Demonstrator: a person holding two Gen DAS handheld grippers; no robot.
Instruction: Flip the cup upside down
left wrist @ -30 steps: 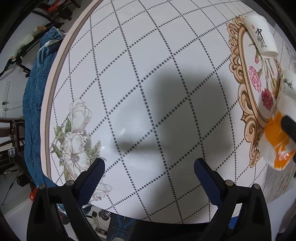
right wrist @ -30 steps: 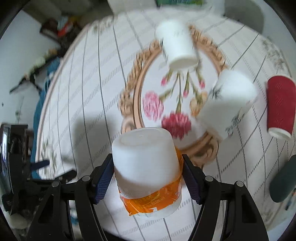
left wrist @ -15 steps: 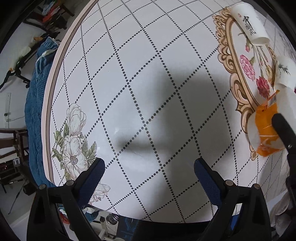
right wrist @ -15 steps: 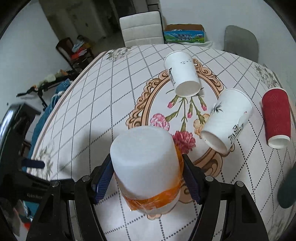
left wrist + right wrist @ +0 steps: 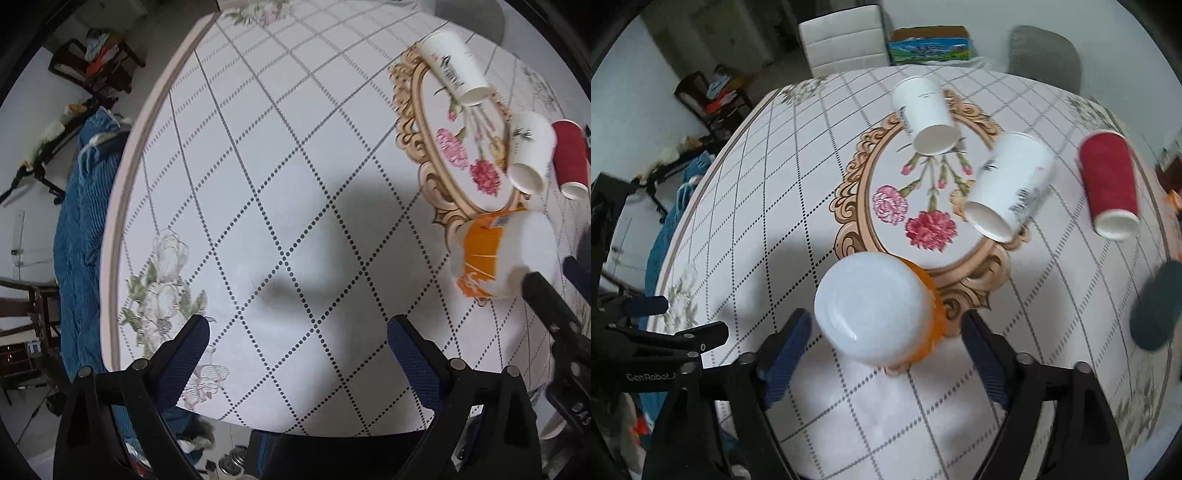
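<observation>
A white cup with an orange label (image 5: 879, 314) stands upside down on the round table (image 5: 775, 206), its flat base facing up. It also shows at the right of the left wrist view (image 5: 506, 254). My right gripper (image 5: 886, 358) is open, its blue fingers apart on either side of the cup and not touching it. My left gripper (image 5: 297, 350) is open and empty over the near left part of the table.
Three more cups stand upside down: a white one (image 5: 927, 118) at the back, a white one with dark print (image 5: 1012, 184) and a red one (image 5: 1110, 184) to the right. A dark teal object (image 5: 1156, 306) lies at far right. Chairs stand beyond the table.
My right gripper has opened and let go of the orange-labelled cup, which now stands on the table. Both grippers have drawn back and tilted up a little.
</observation>
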